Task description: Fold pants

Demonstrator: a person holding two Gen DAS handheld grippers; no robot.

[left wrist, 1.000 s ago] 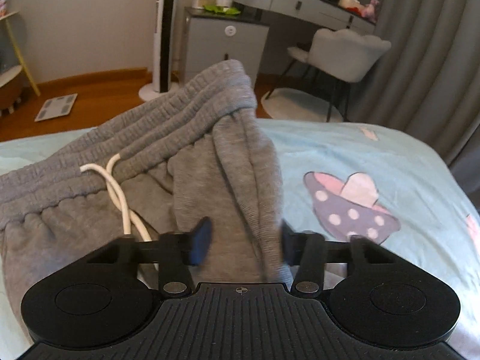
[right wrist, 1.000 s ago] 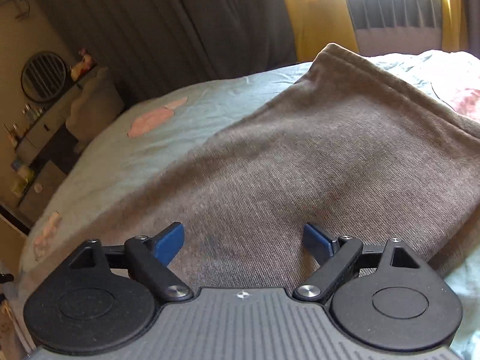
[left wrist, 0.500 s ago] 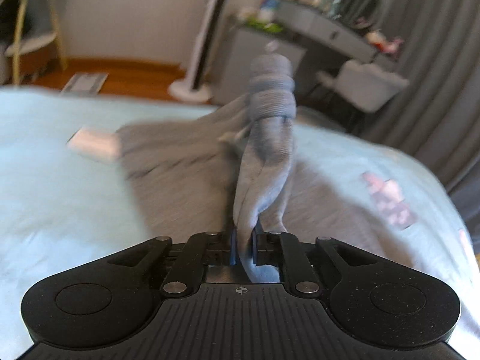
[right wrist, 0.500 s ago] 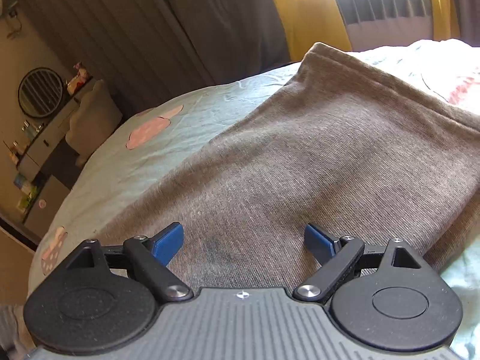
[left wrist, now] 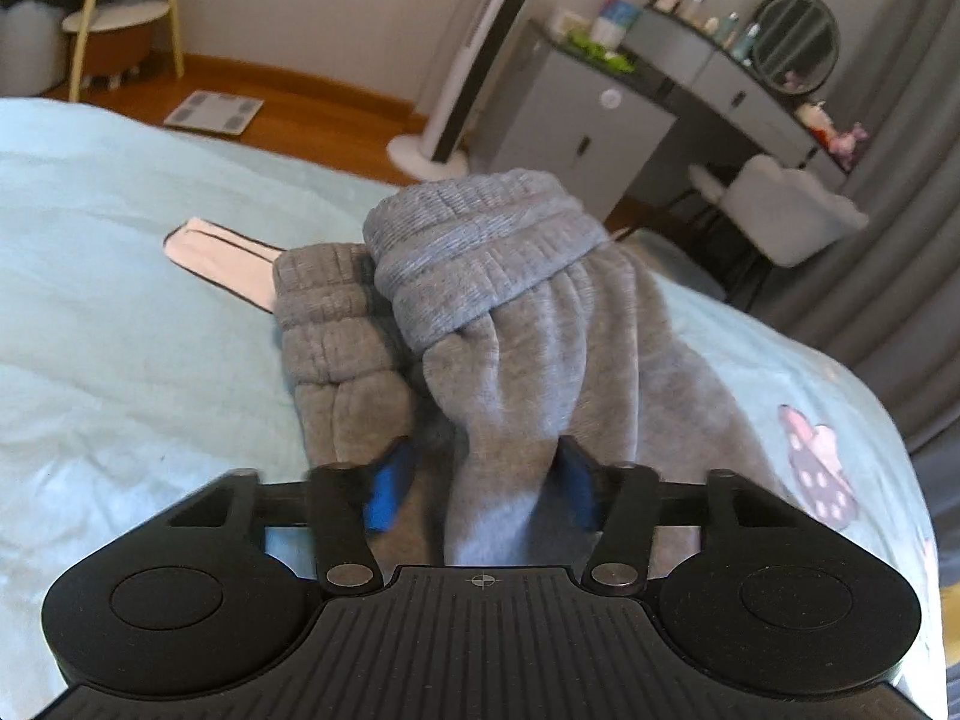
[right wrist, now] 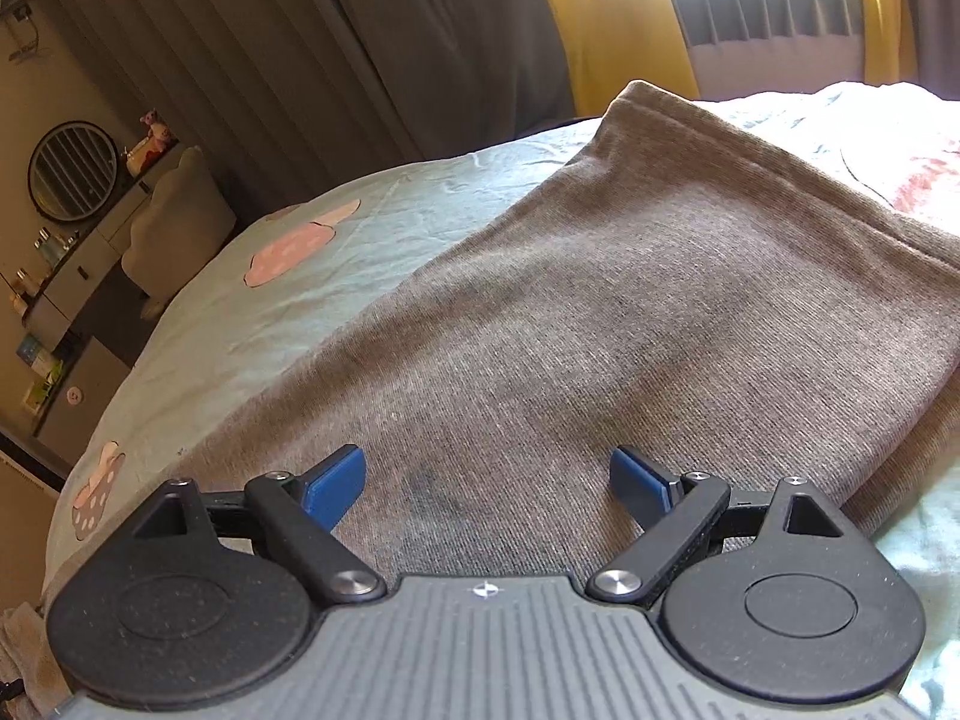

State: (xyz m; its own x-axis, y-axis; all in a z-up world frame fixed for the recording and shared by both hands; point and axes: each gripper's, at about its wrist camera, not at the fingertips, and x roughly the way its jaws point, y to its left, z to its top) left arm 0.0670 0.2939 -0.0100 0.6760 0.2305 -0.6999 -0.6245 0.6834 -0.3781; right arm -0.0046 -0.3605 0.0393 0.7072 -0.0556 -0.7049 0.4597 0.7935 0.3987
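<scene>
Left gripper [left wrist: 480,483]: jaws partly apart, a bunched ridge of grey fabric standing between the blue pads. The right pad looks to touch the cloth; a gap shows at the left pad [left wrist: 384,492]. Judged as not clamped, cloth merely lying in the opening. Directly ahead of it, the waistband [left wrist: 480,246] of the pants [left wrist: 558,348] is heaped into a mound on the light blue bedsheet [left wrist: 120,360], elastic ribs doubled over themselves. The heap runs straight away from this gripper, along its pointing direction.

Right gripper [right wrist: 486,480]: jaws wide apart, nothing between them, held low over the flat leg panel; contact with the cloth cannot be told. The leg stretches ahead and to the right toward its hem [right wrist: 774,156], near the far edge of the bed by the yellow curtain [right wrist: 600,30].

Key relation (judgement): the garment's long axis runs from the waistband mound at the left gripper to the hem beyond the right gripper. The left gripper is nearer the bunched end, so smoothing or carrying that end over falls to it; the right sits over mid-leg, placed to pin the fold line.
</scene>
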